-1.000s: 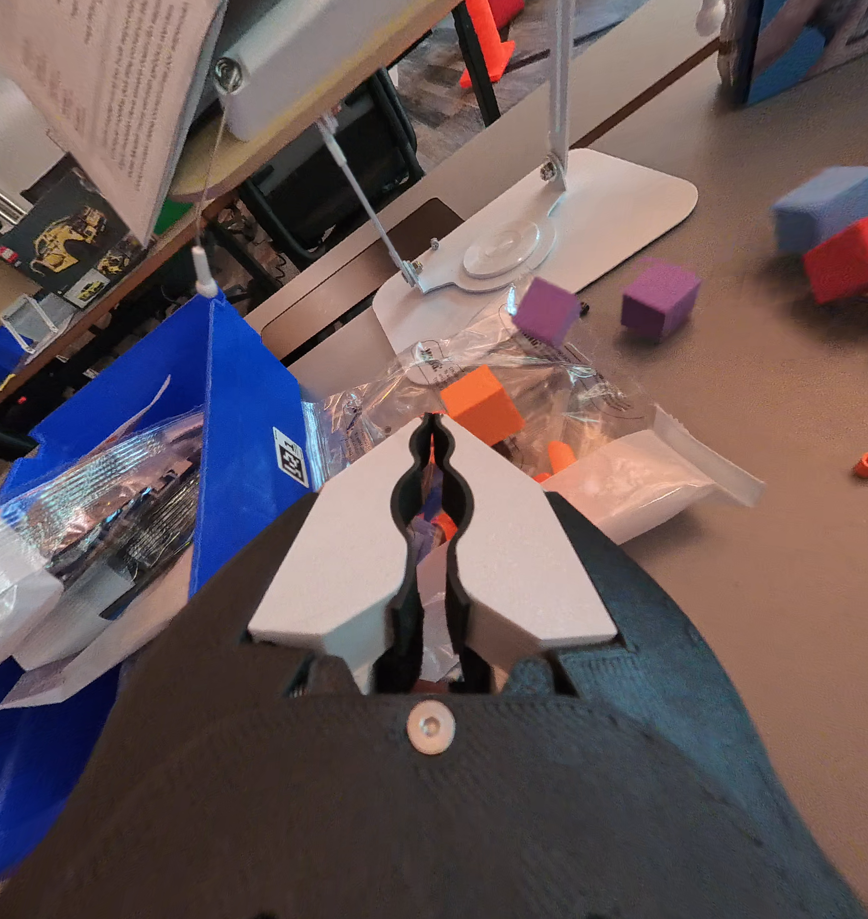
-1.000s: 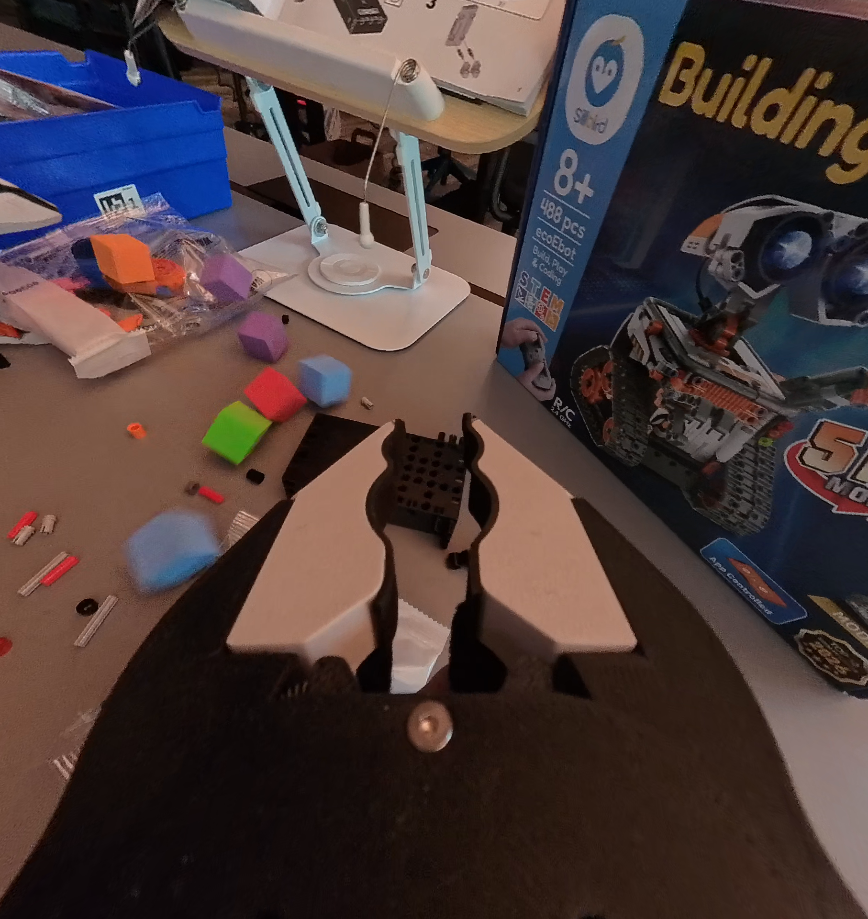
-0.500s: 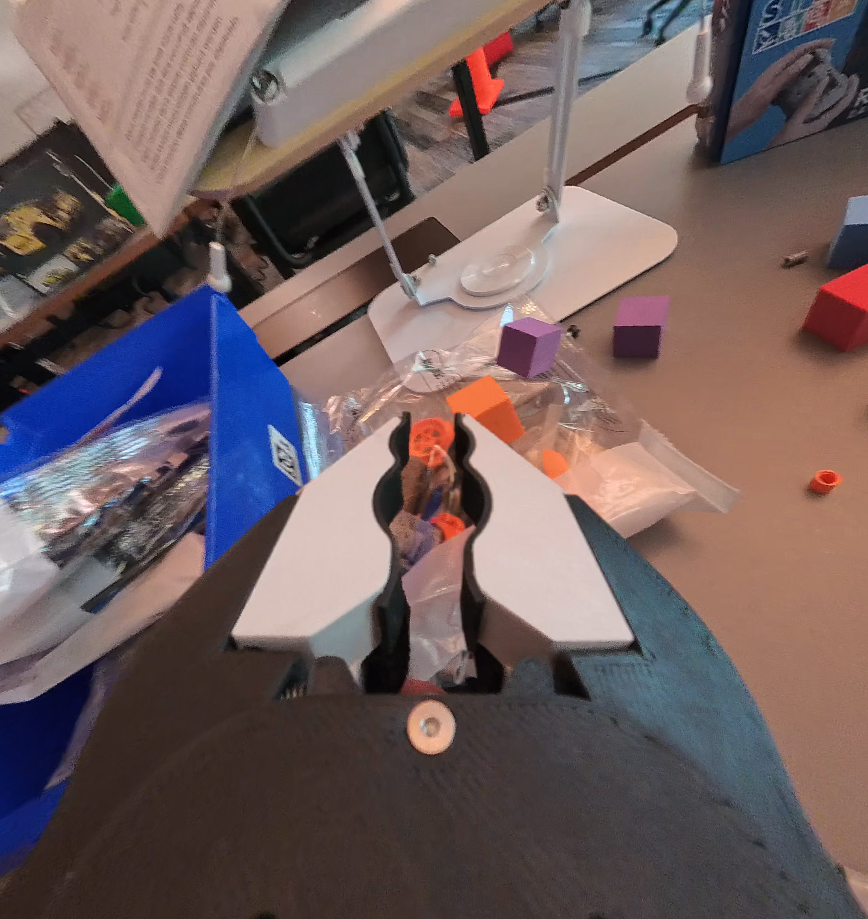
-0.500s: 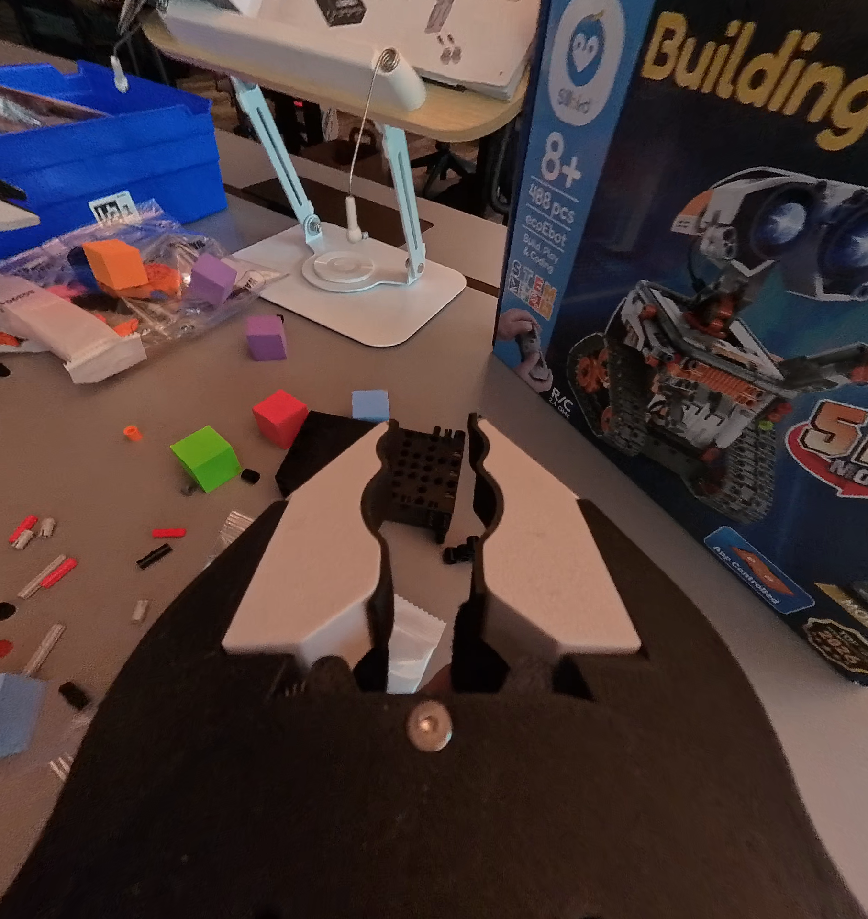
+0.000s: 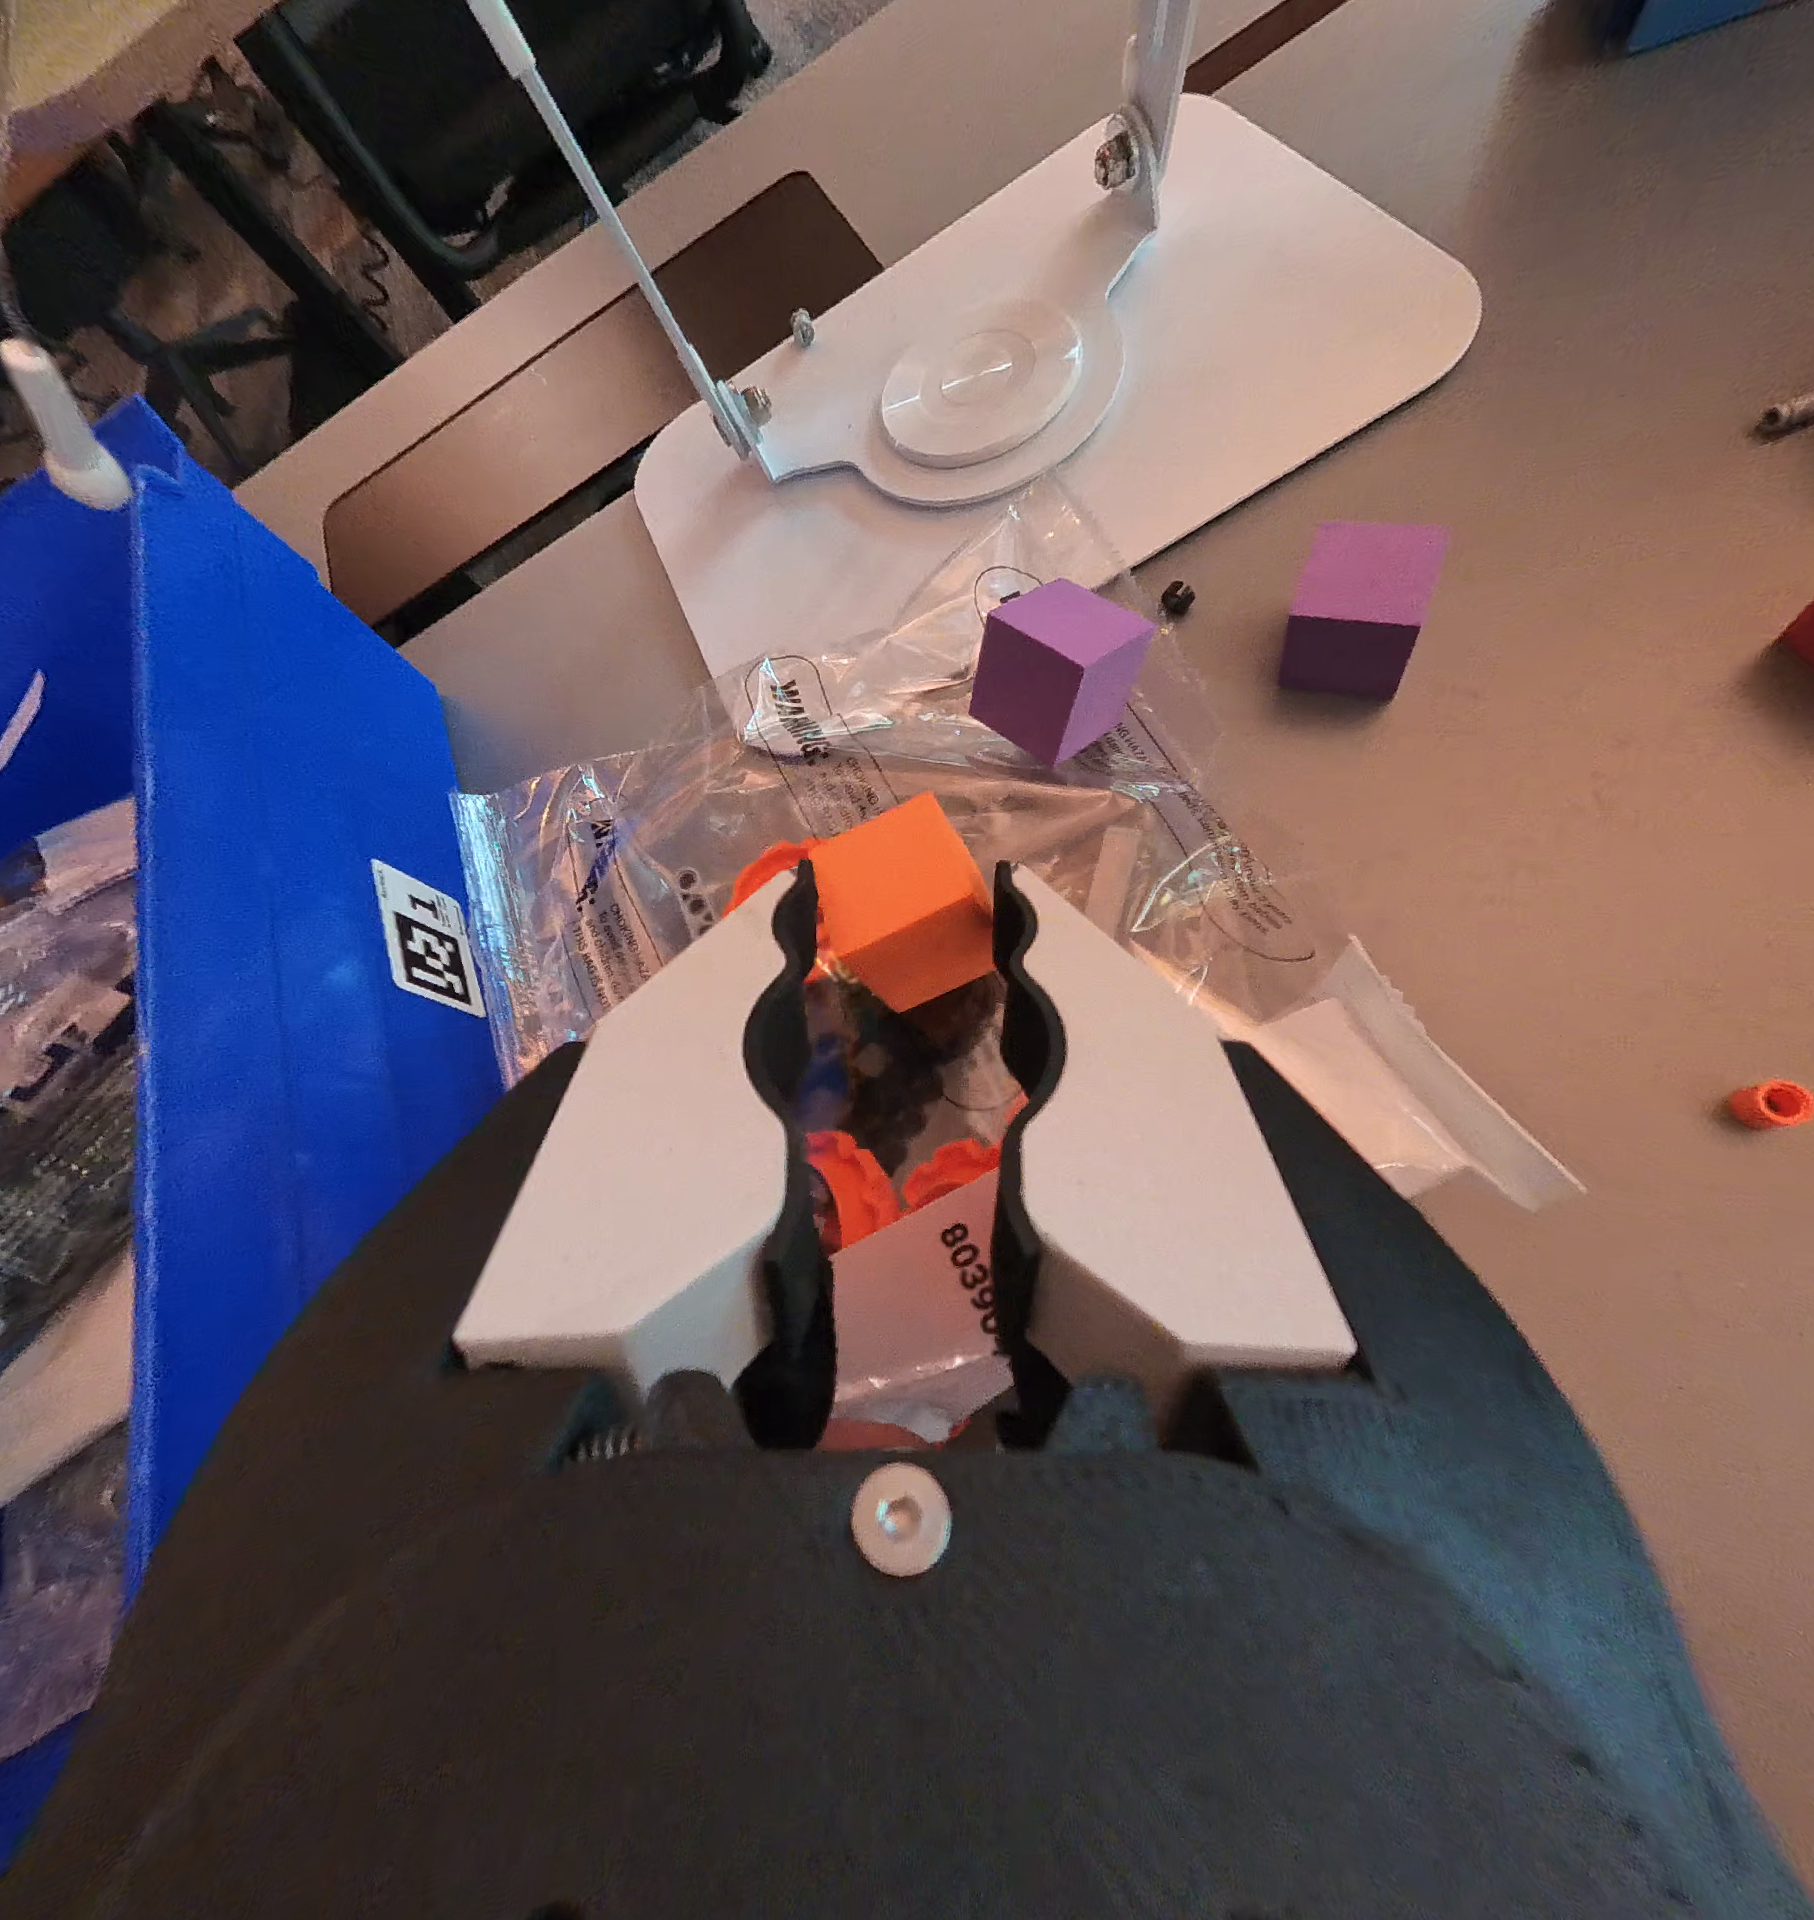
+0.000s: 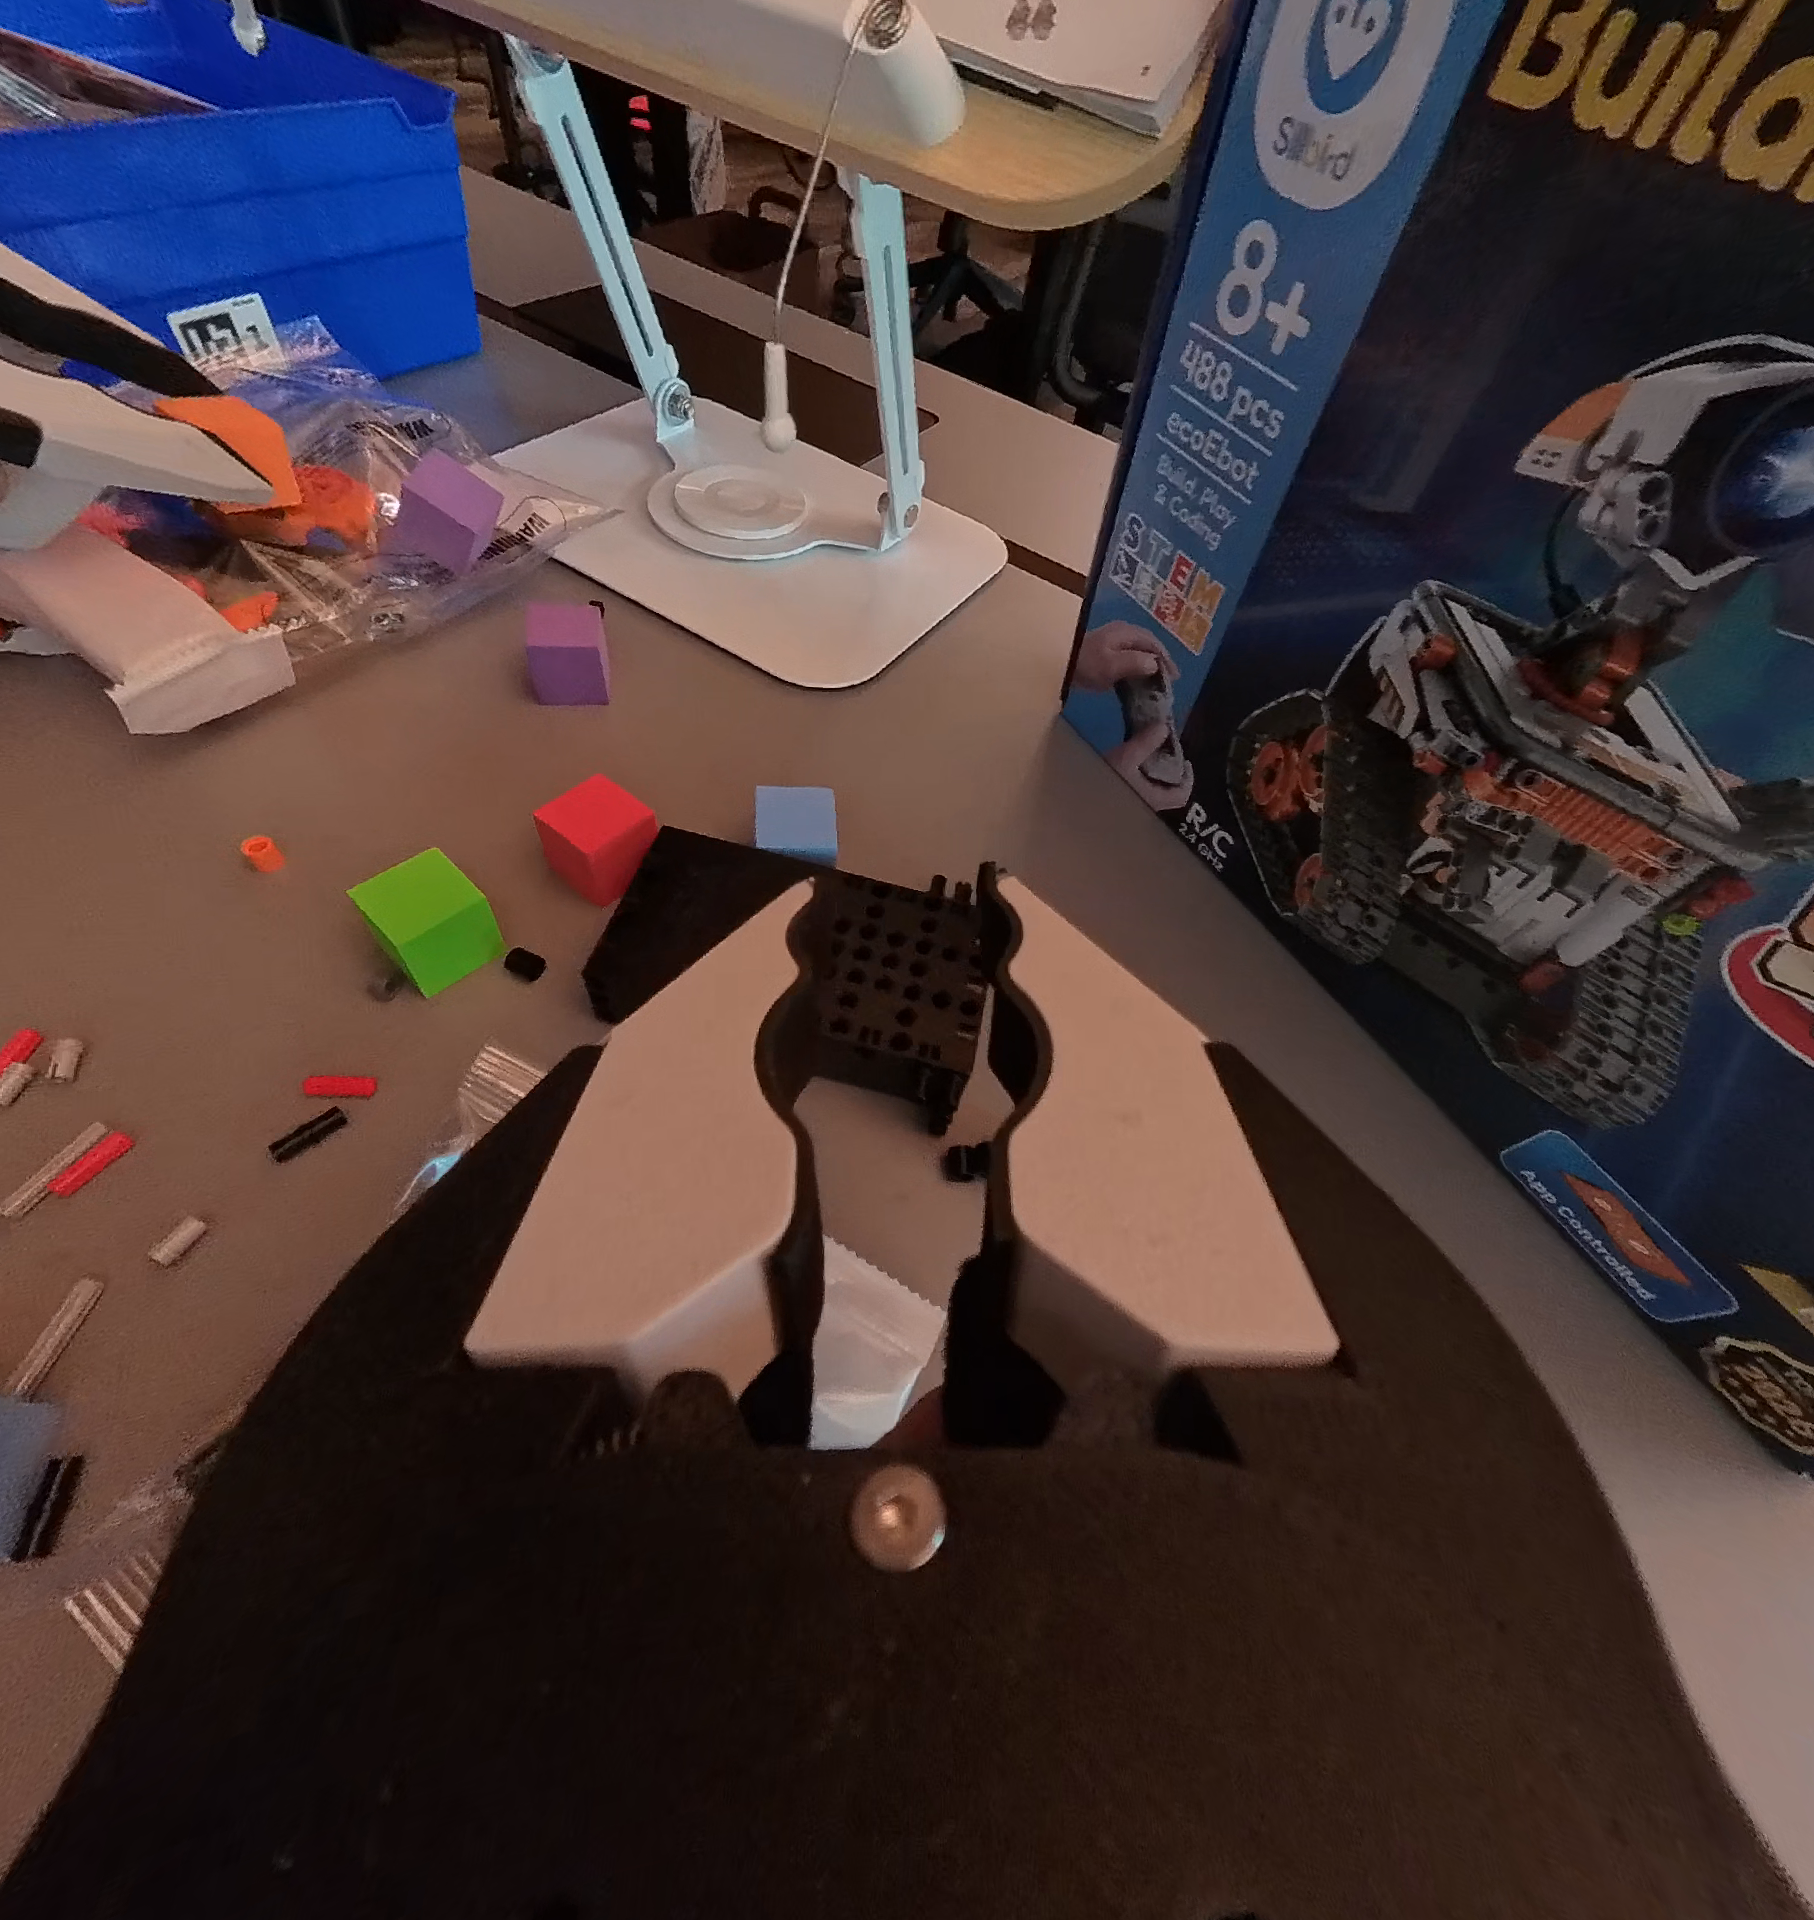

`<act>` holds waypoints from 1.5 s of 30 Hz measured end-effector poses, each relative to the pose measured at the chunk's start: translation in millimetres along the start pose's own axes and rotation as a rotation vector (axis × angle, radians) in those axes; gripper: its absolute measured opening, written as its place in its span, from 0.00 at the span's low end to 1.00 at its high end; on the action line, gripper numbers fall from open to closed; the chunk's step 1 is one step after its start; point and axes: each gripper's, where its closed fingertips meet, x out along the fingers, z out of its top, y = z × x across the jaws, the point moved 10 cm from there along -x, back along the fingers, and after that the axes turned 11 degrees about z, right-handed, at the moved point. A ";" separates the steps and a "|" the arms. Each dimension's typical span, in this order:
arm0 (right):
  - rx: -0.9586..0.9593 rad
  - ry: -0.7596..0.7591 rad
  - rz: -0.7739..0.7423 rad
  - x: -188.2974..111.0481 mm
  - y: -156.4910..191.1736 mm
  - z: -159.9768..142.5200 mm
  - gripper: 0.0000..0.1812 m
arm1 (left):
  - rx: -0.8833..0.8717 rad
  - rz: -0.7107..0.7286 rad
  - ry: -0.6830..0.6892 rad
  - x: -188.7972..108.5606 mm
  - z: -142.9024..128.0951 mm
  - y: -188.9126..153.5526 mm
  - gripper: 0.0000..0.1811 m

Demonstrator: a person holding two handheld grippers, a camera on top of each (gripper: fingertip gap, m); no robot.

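The left claw (image 5: 898,925) has widened and descended around the orange foam cube (image 5: 901,914) atop the clear plastic bag (image 5: 695,831); the right claw (image 6: 898,914), narrowly parted and empty, hovers over the black perforated block (image 6: 903,987).

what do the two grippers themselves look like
Both match. The left gripper and right gripper each have a broad black textured body with one silver screw at its centre. The two fingers are pale grey angular wedges lined with wavy black pads on their inner edges. No cables, sleeves or markings show.
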 end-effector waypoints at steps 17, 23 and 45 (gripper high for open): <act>-0.225 0.126 0.217 59.6 61.0 46.2 0.21 | -0.124 -0.062 -0.013 -18.4 -20.2 27.2 0.25; -0.289 0.201 0.369 139.6 87.3 81.8 0.25 | -0.134 -0.008 -0.153 -45.9 -20.1 42.4 0.24; -0.194 0.241 0.543 233.5 88.2 86.8 0.16 | -0.303 0.147 -0.393 -74.2 -30.5 85.2 0.15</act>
